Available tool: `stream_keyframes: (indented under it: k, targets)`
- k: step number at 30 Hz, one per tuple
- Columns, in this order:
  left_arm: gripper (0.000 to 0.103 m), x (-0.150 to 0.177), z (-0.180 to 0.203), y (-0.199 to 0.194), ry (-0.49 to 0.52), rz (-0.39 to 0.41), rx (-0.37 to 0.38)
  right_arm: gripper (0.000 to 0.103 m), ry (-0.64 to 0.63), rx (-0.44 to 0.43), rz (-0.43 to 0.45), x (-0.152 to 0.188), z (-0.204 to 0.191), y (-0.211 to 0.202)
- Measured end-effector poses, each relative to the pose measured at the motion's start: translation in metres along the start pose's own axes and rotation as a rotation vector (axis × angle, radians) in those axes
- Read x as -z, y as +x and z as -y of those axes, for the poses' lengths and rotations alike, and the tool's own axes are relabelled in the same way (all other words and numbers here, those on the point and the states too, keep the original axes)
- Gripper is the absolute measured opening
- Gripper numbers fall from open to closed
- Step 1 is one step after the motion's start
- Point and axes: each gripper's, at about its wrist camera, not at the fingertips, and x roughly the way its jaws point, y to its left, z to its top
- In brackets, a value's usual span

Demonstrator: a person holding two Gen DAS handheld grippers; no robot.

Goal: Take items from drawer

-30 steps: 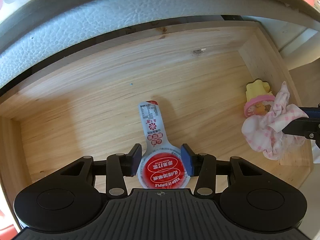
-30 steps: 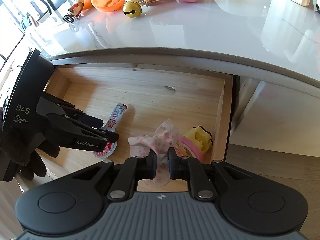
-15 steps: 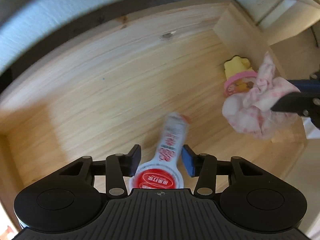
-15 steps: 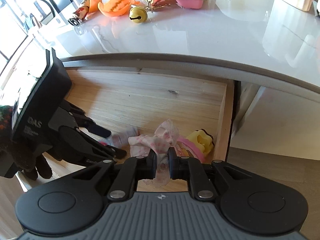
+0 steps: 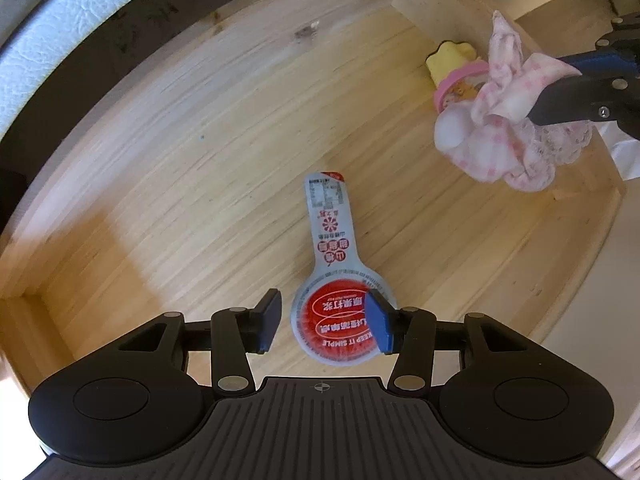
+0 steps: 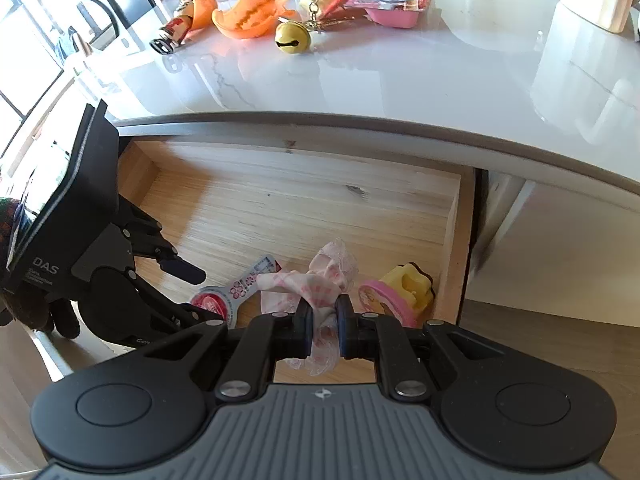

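Left tool (image 5: 322, 322): it is hanging low in the drawer (image 5: 180, 160) with its jaws apart, straddling the round end of the jelly pack (image 5: 335, 280); the right pad is overlapping the lid, and whether it is touching cannot be told.
Right tool (image 6: 322, 326): its jaws are pressing tight on the pink cloth (image 6: 316, 288), which is bunching and drooping above the drawer floor.
Jelly pack: it is lying flat near the drawer's front — likely light, with a slick film lid and a thin tab; the stiffer round cup looks the surer place to pinch.
Pink cloth: soft, limp and light; any gathered fold is giving purchase.
Yellow-and-pink toy (image 6: 400, 290): it is lying at the drawer's right wall, just beside the cloth — probably hard plastic, best taken across its body.
Count in the drawer: one jelly pack, one cloth, one toy.
Desk (image 6: 400, 80): it is carrying one gold bell (image 6: 292, 36) among other toys.
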Motion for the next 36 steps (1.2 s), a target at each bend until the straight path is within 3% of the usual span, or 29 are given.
stream_keyframes:
  k: [9, 14, 16, 17, 18, 21, 31, 32, 36]
  targets:
    - [0.049, -0.015, -0.002, -0.002, -0.093, 0.063, 0.065, 0.012, -0.006, 0.001, -0.006, 0.002, -0.002, -0.003]
    - [0.048, -0.025, 0.004, 0.004, -0.077, 0.049, 0.069, 0.012, -0.002, 0.004, -0.009, 0.002, -0.001, -0.004]
    - [0.043, -0.026, 0.003, 0.005, -0.081, 0.053, 0.083, 0.012, -0.002, 0.004, -0.009, 0.003, -0.001, -0.005]
    - [0.029, -0.027, 0.002, 0.004, -0.079, 0.056, 0.094, 0.012, -0.002, 0.004, -0.009, 0.003, -0.001, -0.005]
    - [0.025, -0.027, 0.001, 0.003, -0.078, 0.058, 0.101, 0.012, -0.002, 0.004, -0.009, 0.003, -0.001, -0.005]
    - [0.025, -0.029, -0.002, 0.002, -0.086, 0.025, 0.115, 0.012, -0.003, 0.006, -0.011, 0.004, -0.002, -0.005]
    - [0.023, -0.022, -0.011, -0.022, -0.054, 0.105, 0.125, 0.012, -0.008, 0.011, -0.019, 0.002, -0.001, -0.002]
    - [0.009, -0.019, -0.011, -0.026, -0.045, 0.107, 0.127, 0.012, -0.006, 0.012, -0.025, 0.002, -0.001, -0.001]
    - [0.009, -0.006, -0.009, -0.046, -0.017, 0.123, 0.131, 0.012, -0.007, 0.019, -0.057, 0.001, -0.004, -0.001]
